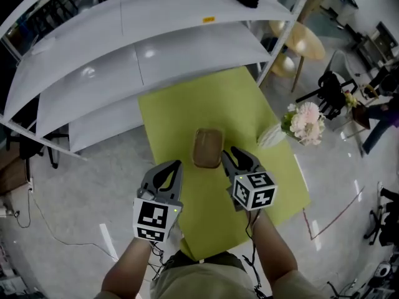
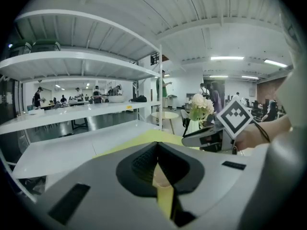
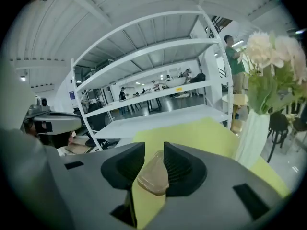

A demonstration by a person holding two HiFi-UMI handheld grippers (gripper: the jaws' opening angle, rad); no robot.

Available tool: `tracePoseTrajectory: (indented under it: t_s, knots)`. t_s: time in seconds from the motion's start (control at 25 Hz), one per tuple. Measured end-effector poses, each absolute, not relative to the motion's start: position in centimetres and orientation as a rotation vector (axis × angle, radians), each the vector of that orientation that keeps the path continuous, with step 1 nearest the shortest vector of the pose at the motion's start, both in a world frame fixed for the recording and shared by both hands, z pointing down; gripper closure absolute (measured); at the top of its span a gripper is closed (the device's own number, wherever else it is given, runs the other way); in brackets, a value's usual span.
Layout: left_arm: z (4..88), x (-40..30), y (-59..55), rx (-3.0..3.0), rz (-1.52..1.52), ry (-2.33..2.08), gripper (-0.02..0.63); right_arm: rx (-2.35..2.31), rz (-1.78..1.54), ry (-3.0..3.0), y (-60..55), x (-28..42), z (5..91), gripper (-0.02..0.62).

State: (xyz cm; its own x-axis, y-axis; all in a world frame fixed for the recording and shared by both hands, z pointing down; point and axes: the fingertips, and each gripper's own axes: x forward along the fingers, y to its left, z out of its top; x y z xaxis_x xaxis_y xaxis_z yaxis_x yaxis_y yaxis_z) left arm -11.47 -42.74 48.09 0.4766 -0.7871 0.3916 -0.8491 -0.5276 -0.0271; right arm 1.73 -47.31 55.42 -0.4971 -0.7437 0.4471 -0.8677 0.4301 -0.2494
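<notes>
**Hovering at the container, nothing gripped**

Your right tool [image 1: 228, 154] sits just beside the lower right edge of the brown container [image 1: 207, 147]. I can't tell if it touches. In the right gripper view the jaws stand a narrow gap apart. The container shows through that gap, ahead and below, and it's wider than the gap, so nothing is clamped.

Your left tool [image 1: 176, 165] is near the container's lower left, apart from it. In the left gripper view the jaws meet at the tips with nothing between them.

The container lies flat mid-bench [image 1: 181, 111] on the yellow-green top, in front of the white shelf unit [image 1: 124, 61]. It looks closed as far as I can see. Flowers [image 1: 305, 122] in a pale vase stand at the bench's right edge, well apart from both tools.

Status, my read: the approach is done and you flank it on both sides. Not done: no grip, no lift, and the container rests on the bench.
</notes>
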Motion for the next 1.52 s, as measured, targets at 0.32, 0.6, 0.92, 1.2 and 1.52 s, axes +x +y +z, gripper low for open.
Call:
tracePoseTrajectory:
  t_s: [0.32,0.6,0.92,1.2,1.52]
  knots:
    - [54.3,-11.8,-43.7,2.449,0.605,-1.378,0.600,1.364,0.825,-2.283,-49.0,1.8,64.8,0.472]
    - [58.2,-12.1,-42.9,2.378,0.659,-1.319,0.600,1.350,0.934,-2.206,-49.6,1.6,70.1,0.477]
    - [59.8,-12.6,-42.7,2.339,0.677,-1.308,0.600,1.376,0.990,-2.181,-49.8,2.1,71.4,0.510]
    - [60.0,-12.8,-42.4,2.260,0.580,-1.281,0.600,1.402,0.988,-2.175,-50.1,3.0,70.8,0.574]
    - [55.6,-14.1,-43.0,2.304,0.530,-1.382,0.600,1.420,0.901,-2.295,-49.8,3.0,63.7,0.575]
